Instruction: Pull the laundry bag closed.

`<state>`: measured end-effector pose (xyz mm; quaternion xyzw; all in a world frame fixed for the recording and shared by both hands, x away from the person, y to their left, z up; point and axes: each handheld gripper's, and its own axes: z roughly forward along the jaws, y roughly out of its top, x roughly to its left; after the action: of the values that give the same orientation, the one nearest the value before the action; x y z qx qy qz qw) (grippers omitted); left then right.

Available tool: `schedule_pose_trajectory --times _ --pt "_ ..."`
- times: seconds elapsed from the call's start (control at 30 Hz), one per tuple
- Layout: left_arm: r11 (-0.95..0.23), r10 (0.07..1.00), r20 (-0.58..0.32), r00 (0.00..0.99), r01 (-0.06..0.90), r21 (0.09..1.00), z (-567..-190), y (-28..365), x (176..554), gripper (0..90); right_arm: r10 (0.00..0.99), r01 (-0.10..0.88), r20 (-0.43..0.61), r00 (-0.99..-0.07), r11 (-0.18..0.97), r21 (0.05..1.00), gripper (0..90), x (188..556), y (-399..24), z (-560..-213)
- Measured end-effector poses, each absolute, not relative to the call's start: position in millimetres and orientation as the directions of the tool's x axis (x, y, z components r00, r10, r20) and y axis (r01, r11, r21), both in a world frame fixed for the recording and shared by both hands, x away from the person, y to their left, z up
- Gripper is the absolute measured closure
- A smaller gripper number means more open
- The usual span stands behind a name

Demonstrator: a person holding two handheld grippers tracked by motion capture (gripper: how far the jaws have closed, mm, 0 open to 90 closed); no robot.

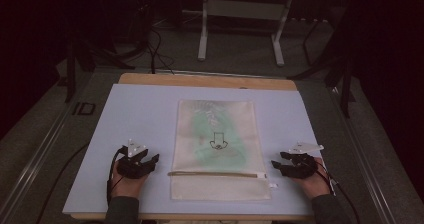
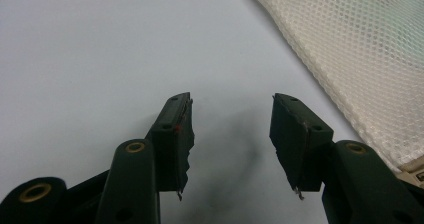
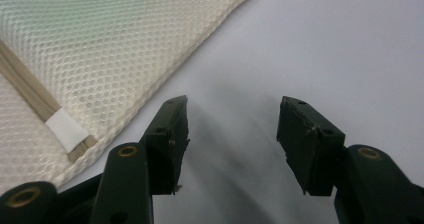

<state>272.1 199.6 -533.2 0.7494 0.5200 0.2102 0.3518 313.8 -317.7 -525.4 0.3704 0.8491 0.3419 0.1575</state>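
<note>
A cream mesh bag [image 1: 217,149] lies flat in the middle of the pale blue mat [image 1: 140,114], with something green showing through it and a zip line [image 1: 215,174] across its near end. My left gripper [image 1: 150,160] rests on the mat just left of the bag, jaws open and empty. In the left gripper view the gripper [image 2: 231,109] points over bare mat, with the mesh bag [image 2: 360,49] at the upper right. My right gripper [image 1: 278,165] sits just right of the bag, open and empty. Its own view puts the gripper [image 3: 232,111] beside the bag [image 3: 100,49] and a white zip tab [image 3: 65,129].
The mat covers a wooden table [image 1: 205,80] whose far edge shows beyond it. Behind the table, white frame legs [image 1: 202,34] stand on a dark floor with cables [image 1: 155,49]. Bare mat lies on both sides of the bag.
</note>
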Motion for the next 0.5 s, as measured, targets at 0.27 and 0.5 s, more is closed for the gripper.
schedule_pose_trajectory --times 0.27,0.5 --pt "-0.221 0.921 -0.053 0.386 0.63 0.744 -533.2 198.2 271.7 51.3 0.721 0.516 -0.029 -0.693 0.523 0.679 46.2 312.2 -314.7 -523.7" --pt "-0.218 0.917 -0.065 0.393 0.63 0.745 -532.7 199.2 271.6 52.6 0.704 0.508 -0.042 -0.709 0.552 0.662 45.9 311.4 -311.4 -522.9"
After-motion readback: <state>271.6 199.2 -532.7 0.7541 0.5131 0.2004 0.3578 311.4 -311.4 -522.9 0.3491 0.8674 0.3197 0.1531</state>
